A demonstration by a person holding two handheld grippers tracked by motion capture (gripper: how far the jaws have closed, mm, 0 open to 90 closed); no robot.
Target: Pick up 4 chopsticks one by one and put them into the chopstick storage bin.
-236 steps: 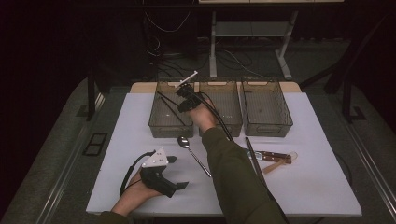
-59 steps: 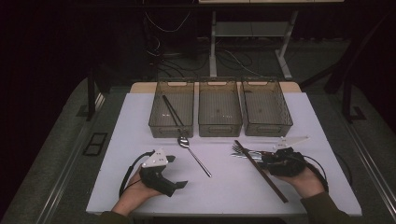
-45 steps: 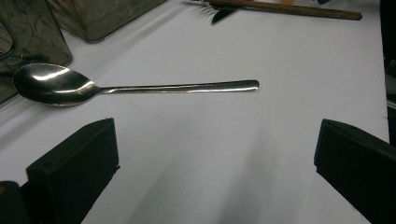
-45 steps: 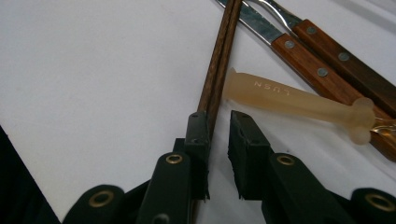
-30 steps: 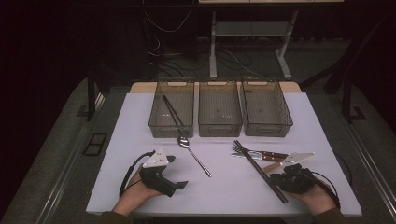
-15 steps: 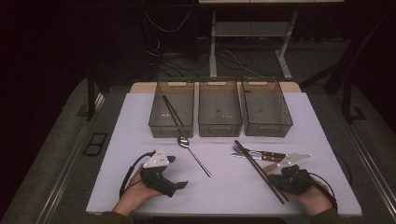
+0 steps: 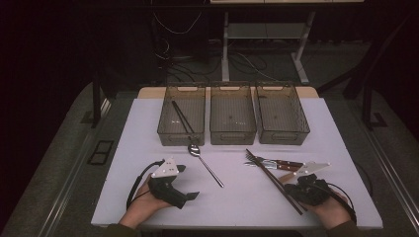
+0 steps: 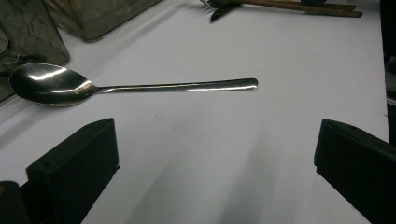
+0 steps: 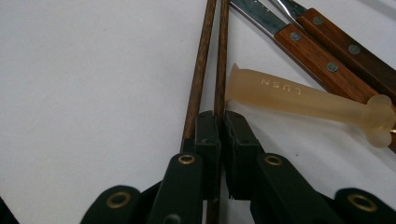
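Two dark wooden chopsticks [image 7: 272, 180] lie slanted on the white table at the front right. My right gripper [image 7: 291, 190] is at their near end. Its jaws have just been closing and now pinch one chopstick [image 9: 220, 70], while the other chopstick [image 9: 200, 65] runs along the outside of the left jaw. My left gripper [image 7: 188, 181] rests on the table at the front left, open, with nothing between its jaws. A steel spoon [image 8: 140, 87] lies ahead of it, also seen as the spoon [image 7: 205, 163] in the high view.
Three clear bins stand in a row at the back: the left bin [image 7: 170, 136] holds one chopstick [image 7: 181, 117]; middle bin [image 7: 232, 136]; right bin [image 7: 284, 137]. A wood-handled knife [image 9: 299, 37], a fork [image 9: 348, 46] and a pale translucent handle [image 9: 303, 98] lie just beside the chopsticks.
The right arm has come back from over the left bin to the front right and settled at the chopsticks' near end. A chopstick now lies in the left bin. The left gripper has stayed put.
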